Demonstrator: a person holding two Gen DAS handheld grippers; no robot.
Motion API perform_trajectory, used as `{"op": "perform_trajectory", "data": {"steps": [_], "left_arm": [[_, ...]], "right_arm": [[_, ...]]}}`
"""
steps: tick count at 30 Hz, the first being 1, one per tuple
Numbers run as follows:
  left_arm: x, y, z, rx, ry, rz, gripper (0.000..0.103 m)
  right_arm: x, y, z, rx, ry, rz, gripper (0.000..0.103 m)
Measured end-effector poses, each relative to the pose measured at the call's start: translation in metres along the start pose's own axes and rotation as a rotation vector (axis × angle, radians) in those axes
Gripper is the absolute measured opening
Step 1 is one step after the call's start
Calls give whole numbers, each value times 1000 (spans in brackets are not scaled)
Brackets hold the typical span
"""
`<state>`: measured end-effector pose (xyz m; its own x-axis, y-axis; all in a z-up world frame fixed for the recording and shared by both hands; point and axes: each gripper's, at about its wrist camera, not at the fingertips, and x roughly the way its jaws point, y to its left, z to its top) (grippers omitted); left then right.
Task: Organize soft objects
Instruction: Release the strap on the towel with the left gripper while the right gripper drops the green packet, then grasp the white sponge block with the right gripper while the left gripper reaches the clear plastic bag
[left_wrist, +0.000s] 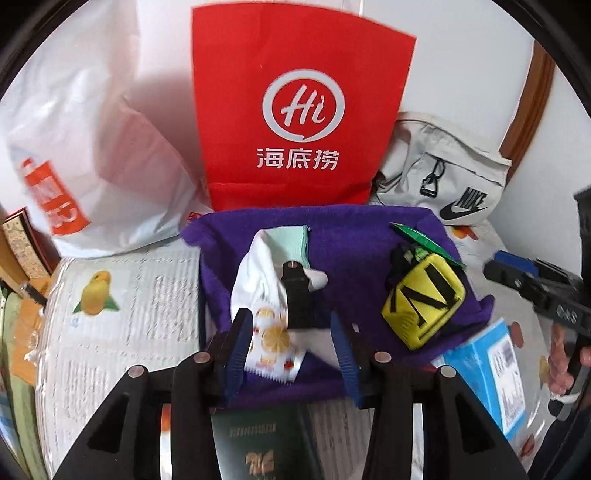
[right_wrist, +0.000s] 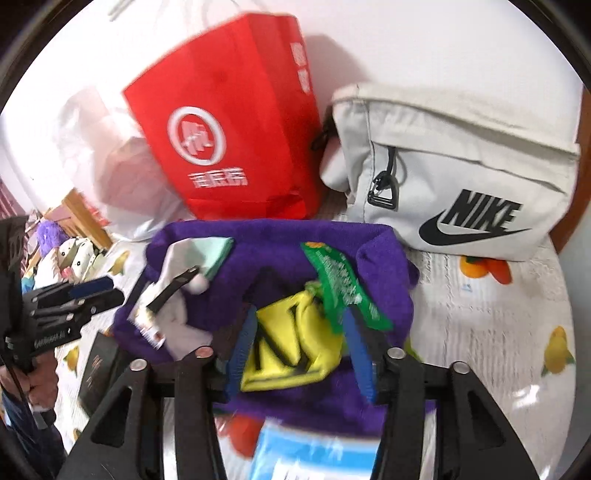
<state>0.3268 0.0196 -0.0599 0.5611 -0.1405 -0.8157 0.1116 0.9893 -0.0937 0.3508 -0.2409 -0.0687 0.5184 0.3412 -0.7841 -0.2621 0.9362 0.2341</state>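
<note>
A purple towel (left_wrist: 351, 236) lies spread on the table. On it lie a white sock with a mint cuff (left_wrist: 266, 266), a black clip-like object (left_wrist: 297, 295), a fruit-print sachet (left_wrist: 273, 343), a yellow pouch with black lettering (left_wrist: 424, 299) and a green packet (left_wrist: 424, 240). My left gripper (left_wrist: 291, 350) is open just above the sachet and the sock. My right gripper (right_wrist: 299, 343) is open with its blue fingers (right_wrist: 243, 343) either side of the yellow pouch (right_wrist: 291, 350), beside the green packet (right_wrist: 343, 288). The towel (right_wrist: 258, 240) and sock (right_wrist: 177, 266) show there too.
A red paper bag (left_wrist: 295, 110), a white plastic bag (left_wrist: 92, 155) and a grey Nike bag (left_wrist: 450, 177) stand behind the towel. A blue box (left_wrist: 487, 373) lies at the right, a dark green booklet (left_wrist: 258, 443) in front. The tablecloth (left_wrist: 129, 295) has fruit prints.
</note>
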Motion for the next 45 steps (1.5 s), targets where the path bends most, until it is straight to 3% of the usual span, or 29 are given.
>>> {"op": "perform_trajectory", "data": {"steps": [4, 8, 13, 17, 20, 23, 39, 42, 45], "left_arm": [[-29, 0, -21, 0, -8, 13, 43], [-59, 2, -48, -16, -29, 1, 52], [-82, 1, -85, -39, -34, -22, 57], [-88, 0, -112, -55, -22, -26, 60], [-89, -1, -129, -60, -12, -36, 68], [-85, -3, -146, -57, 5, -36, 68], [-41, -29, -178, -8, 93, -52, 69], [-27, -37, -181, -9, 106, -41, 69], [-14, -47, -183, 0, 121, -31, 69]], "right_arm": [[-40, 20, -30, -19, -57, 13, 71], [-72, 37, -68, -28, -61, 47, 75], [-104, 57, -126, -48, -58, -21, 87], [-107, 64, -169, -39, -16, -49, 95], [-100, 69, -198, -26, 31, -71, 95], [-88, 70, -224, 2, 77, -77, 95], [-45, 72, -260, 13, 126, -149, 95], [-51, 65, -261, 15, 103, -140, 82], [-58, 53, -263, 33, 92, -114, 82]]}}
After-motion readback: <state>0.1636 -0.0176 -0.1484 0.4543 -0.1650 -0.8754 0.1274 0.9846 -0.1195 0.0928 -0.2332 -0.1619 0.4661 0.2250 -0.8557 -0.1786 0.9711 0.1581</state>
